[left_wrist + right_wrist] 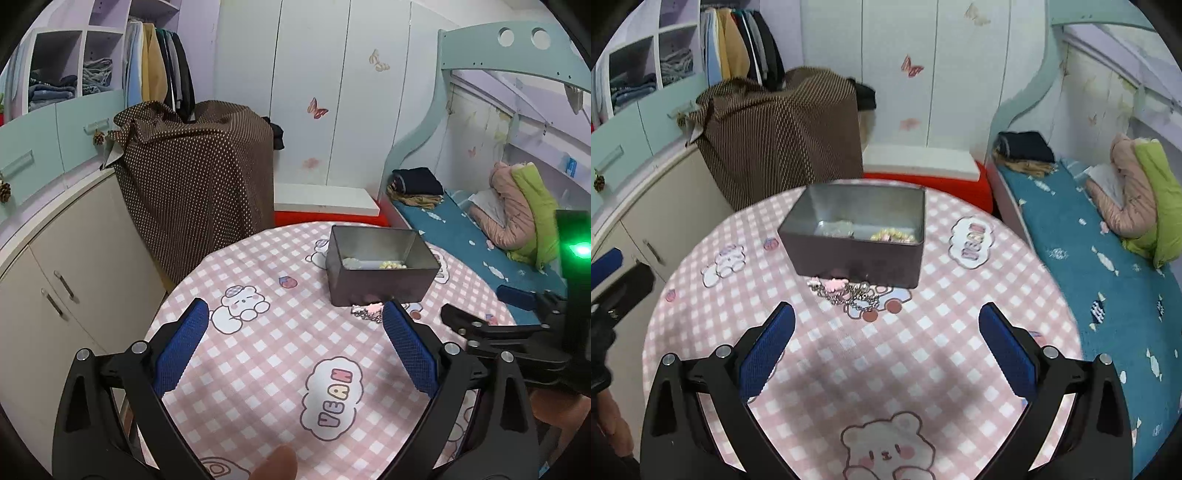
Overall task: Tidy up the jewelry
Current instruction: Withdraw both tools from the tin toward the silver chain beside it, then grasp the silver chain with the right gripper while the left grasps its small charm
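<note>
From the left wrist view first: the left gripper (295, 325) hangs over the round table (258, 354) with its blue pads spread wide and nothing between them, just pink checked cloth. Above centre of the frame stands the grey metal tin (380, 266), open-topped, and there are already pieces lying on its floor, a pale silvery one and a string of yellowish beads (394, 264). Right at the tin's near wall, just beside the tip of the right-hand pad, lies a little heap of chain with pink charms (367, 311), out on the cloth. At the right edge of the frame the right gripper (476, 310) comes in sideways with a green light glowing on its body; from here I cannot tell how its fingers stand.

Now the right wrist view: the same gripper (886, 325) is plainly spread apart and empty, pointing straight up the frame at the chain (846, 293), which lies just above the gap between the pads and touches the foot of the tin (857, 236). That line-up looks deliberate to me: wide fingers, loose piece dead ahead, box directly behind for a short lift over the wall. The chain is slack and bunched, so I'd guess a pinch at the thickest part holds best. The left tool shows at the left edge.
</note>
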Demonstrator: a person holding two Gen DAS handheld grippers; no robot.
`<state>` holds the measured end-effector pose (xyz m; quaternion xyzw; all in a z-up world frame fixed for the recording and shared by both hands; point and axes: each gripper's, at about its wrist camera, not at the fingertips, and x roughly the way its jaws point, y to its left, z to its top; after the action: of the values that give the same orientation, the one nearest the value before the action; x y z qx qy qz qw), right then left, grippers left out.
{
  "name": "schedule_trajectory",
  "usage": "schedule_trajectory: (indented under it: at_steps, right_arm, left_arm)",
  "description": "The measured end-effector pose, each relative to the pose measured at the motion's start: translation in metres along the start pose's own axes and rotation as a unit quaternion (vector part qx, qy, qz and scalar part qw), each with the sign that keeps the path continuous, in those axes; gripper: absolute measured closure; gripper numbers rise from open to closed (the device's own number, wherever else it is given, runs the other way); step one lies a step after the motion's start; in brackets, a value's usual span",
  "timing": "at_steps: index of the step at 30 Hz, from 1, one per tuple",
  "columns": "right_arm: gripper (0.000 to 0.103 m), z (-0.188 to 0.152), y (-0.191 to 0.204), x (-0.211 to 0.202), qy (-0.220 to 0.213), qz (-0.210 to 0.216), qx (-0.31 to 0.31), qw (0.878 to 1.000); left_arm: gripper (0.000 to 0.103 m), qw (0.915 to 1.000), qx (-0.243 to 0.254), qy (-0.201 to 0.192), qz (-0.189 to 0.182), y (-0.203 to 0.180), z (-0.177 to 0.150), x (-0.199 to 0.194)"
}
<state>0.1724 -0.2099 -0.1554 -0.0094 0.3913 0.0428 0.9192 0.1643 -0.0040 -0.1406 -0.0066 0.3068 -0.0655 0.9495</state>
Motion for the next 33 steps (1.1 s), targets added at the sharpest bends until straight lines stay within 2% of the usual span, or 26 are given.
schedule_trajectory:
  at_steps: [7,9,11,13,19,21,24,26,27,33]
  right_arm:
    - [0.013,0.0,0.001,0.043,0.039,0.01,-0.014,0.999]
    - [0.018,-0.001,0.001,0.053,0.049,0.011,-0.02,0.999]
    - [0.029,-0.001,0.001,0.065,0.06,0.01,-0.028,0.998]
    - [0.036,-0.001,0.001,0.073,0.069,0.01,-0.035,0.997]
    - [0.041,-0.001,-0.001,0.092,0.081,0.019,-0.052,0.995]
    - [0.047,-0.001,0.0,0.097,0.084,0.025,-0.055,0.995]
    - [0.062,-0.002,0.003,0.097,0.076,0.035,-0.062,0.995]
    - [0.084,-0.002,0.008,0.095,0.077,0.04,-0.07,0.994]
    - [0.089,-0.003,0.011,0.094,0.078,0.042,-0.076,0.993]
    - [0.091,-0.009,0.001,0.087,0.076,0.061,-0.061,0.993]
  left_arm:
    - [0.008,0.9998,-0.002,0.02,-0.001,0.002,-0.005,0.025]
    - [0.008,0.9997,-0.002,0.026,-0.002,0.002,-0.007,0.032]
    - [0.008,0.9995,-0.001,0.032,-0.003,0.002,-0.009,0.039]
    - [0.008,0.9993,0.0,0.037,-0.004,0.002,-0.01,0.044]
    - [0.008,0.9988,0.0,0.048,-0.006,0.003,-0.013,0.056]
    - [0.008,0.9986,0.0,0.052,-0.007,0.003,-0.014,0.059]
    - [0.008,0.9985,0.001,0.054,-0.008,0.002,-0.015,0.062]
    - [0.008,0.9984,0.001,0.056,-0.009,0.001,-0.015,0.064]
    - [0.008,0.9983,0.002,0.057,-0.009,0.0,-0.015,0.065]
    - [0.008,0.9981,0.006,0.061,-0.011,-0.003,-0.015,0.07]
